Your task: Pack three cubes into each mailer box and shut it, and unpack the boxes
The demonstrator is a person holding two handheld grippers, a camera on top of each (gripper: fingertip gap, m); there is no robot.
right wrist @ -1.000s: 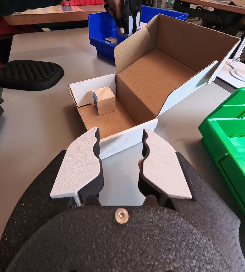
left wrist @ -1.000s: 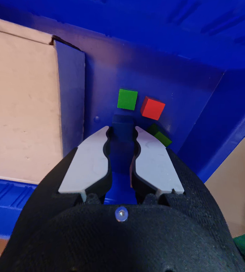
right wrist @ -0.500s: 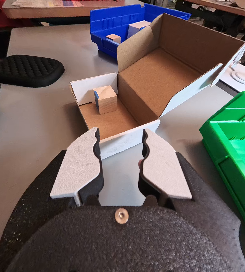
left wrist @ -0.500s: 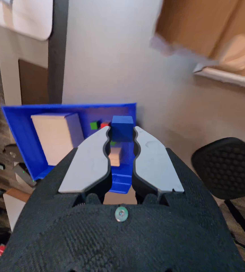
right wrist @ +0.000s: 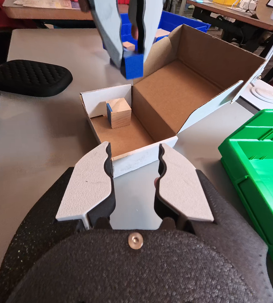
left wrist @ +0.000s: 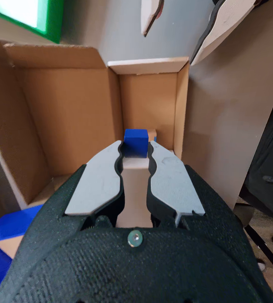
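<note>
A grey bench (right wrist: 39, 124) is being lit evenly from above. Wooden desks (right wrist: 47, 14) are being seen behind it, and a black padded seat (right wrist: 26, 77) beside it.

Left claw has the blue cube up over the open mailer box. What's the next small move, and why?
Probably lower the left claw into the mailer box and release beside the wooden cube. The blue cube is clamped above the box's far wall, the lid stands open, and bare floor shows in front of the wooden cube. The right claw is open, empty, at the near wall.
</note>
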